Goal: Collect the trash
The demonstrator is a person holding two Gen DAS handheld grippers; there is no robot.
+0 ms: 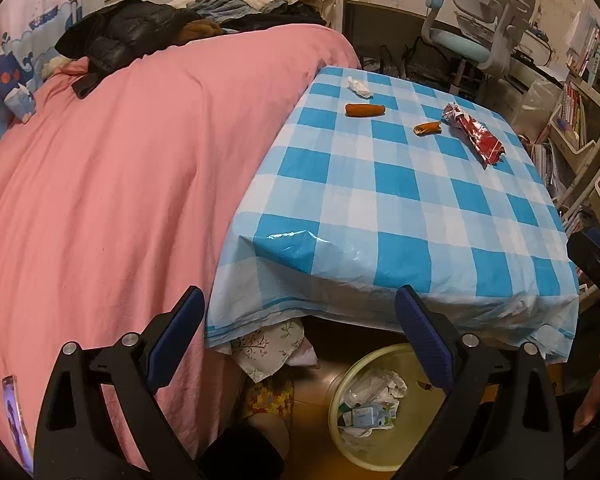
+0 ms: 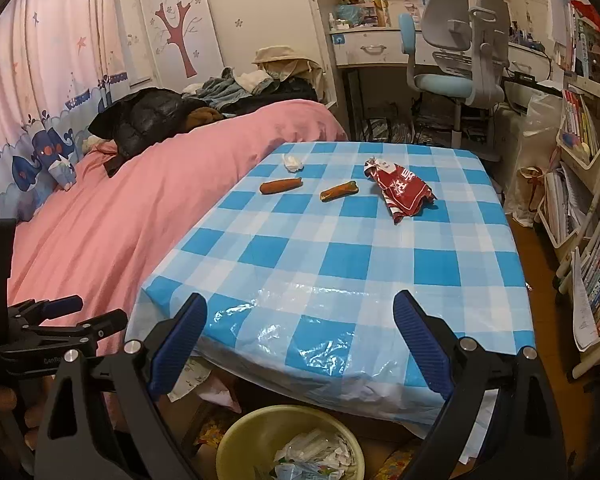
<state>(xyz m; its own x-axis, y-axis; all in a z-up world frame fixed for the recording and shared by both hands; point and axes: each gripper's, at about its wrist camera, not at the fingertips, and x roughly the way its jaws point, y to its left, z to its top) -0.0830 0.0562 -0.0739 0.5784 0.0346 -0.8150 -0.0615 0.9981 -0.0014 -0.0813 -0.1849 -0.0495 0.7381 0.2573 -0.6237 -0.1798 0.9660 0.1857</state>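
On the blue-checked table (image 1: 400, 208) (image 2: 340, 248) lie a crumpled white tissue (image 1: 358, 86) (image 2: 293, 163), two orange-brown sausage-like pieces (image 1: 365, 109) (image 1: 427, 127) (image 2: 281, 185) (image 2: 339, 191) and a red snack wrapper (image 1: 473, 136) (image 2: 402, 190), all at the far side. A yellow-green bin (image 1: 376, 408) (image 2: 288, 444) holding paper trash stands on the floor under the near edge. My left gripper (image 1: 300, 340) is open and empty above the bin. My right gripper (image 2: 300, 340) is open and empty at the table's near edge.
A pink-covered bed (image 1: 120, 180) (image 2: 140, 200) with piled clothes borders the table's left side. A desk chair (image 1: 480, 32) (image 2: 456, 60) stands behind the table. Bookshelves (image 1: 580, 128) (image 2: 580, 184) line the right. The left gripper's body (image 2: 40, 328) shows at the right view's left edge.
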